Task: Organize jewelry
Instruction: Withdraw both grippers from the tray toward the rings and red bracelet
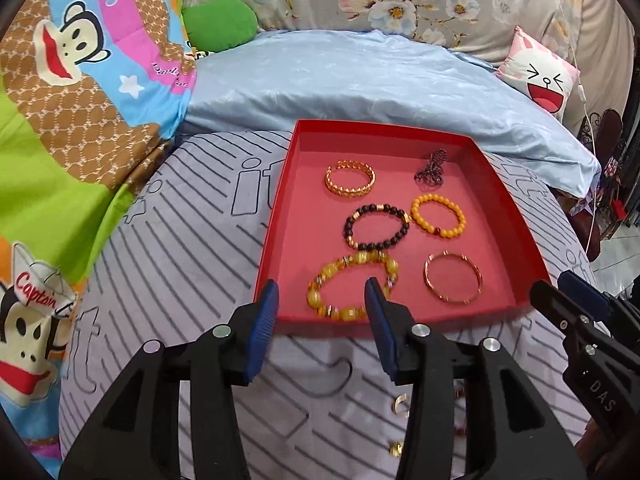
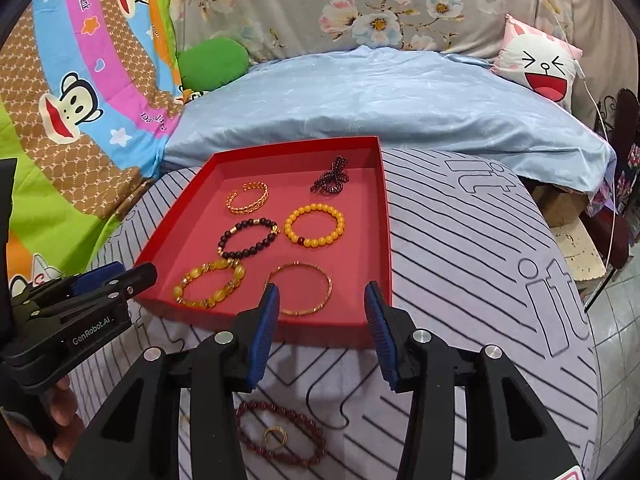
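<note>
Hovering wide open, empty: left gripper (image 1: 322, 300), right gripper (image 2: 322, 300), above red tray (image 2: 384, 216).

Tray (image 1: 288, 184) left strip: bare floor along the left wall — room to pass beside the gold cuff (image 1: 350, 180).
Tray near edge: crowded — amber bead bracelet (image 1: 352, 286) and thin bangle (image 1: 453, 278) lie close to the wall.
Tray centre: dark bead bracelet (image 1: 376, 226) touches the yellow bead bracelet (image 1: 438, 216).
Striped cover (image 2: 460, 260), right of tray: open.
Before near edge: red bead strand (image 2: 280, 432) around a gold ring (image 2: 275, 436).

Floral sheet backdrop (image 2: 360, 4), blue quilt (image 2: 380, 100), tiled floor (image 2: 616, 320)
</note>
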`<action>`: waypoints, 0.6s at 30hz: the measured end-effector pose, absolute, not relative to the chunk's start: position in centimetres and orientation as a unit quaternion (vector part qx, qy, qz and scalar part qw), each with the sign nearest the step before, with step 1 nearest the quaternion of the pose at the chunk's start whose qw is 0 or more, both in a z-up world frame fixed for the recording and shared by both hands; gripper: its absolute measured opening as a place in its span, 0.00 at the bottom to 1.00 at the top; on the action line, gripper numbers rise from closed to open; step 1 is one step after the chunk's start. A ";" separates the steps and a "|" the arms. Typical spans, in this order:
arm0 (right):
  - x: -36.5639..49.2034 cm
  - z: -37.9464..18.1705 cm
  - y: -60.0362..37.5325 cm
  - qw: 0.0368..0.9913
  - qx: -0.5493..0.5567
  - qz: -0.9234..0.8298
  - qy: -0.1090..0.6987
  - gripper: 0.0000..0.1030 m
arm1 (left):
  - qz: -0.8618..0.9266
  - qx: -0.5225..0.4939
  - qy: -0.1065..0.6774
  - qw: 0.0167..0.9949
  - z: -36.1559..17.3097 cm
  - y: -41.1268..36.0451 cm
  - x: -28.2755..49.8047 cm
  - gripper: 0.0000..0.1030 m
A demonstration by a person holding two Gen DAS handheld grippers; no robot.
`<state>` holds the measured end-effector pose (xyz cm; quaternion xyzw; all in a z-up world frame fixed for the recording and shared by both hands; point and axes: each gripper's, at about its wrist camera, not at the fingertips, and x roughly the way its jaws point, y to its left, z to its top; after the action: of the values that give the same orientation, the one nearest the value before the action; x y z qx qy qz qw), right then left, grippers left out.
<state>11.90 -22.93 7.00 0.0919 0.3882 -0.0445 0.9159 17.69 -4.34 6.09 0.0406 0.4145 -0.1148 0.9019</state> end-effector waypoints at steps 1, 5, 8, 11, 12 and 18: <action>11.2 7.1 -22.8 0.916 0.091 -0.044 0.388 0.42 | -0.114 0.041 0.415 0.902 6.1 -4.3 17.2 0.41; 9.2 7.1 -22.2 0.916 0.086 -0.041 0.390 0.42 | -0.113 0.041 0.421 0.899 5.9 -3.8 15.3 0.41; 7.7 6.9 -21.7 0.915 0.079 -0.043 0.393 0.42 | -0.110 0.043 0.424 0.898 5.6 -3.4 13.7 0.41; 6.2 6.3 -21.5 0.912 0.080 -0.042 0.401 0.42 | -0.108 0.044 0.429 0.896 5.2 -3.1 12.3 0.43; 5.8 6.1 -21.4 0.910 0.080 -0.042 0.404 0.42 | -0.108 0.042 0.431 0.895 5.1 -3.0 11.9 0.43; 3.3 5.1 -21.3 0.905 0.083 -0.043 0.415 0.42 | -0.114 0.035 0.443 0.888 3.9 -2.3 9.3 0.51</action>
<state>3.32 -21.30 5.05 0.0830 0.4150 -0.0429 0.9050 9.25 -2.32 3.94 0.0351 0.4431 -0.1143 0.8885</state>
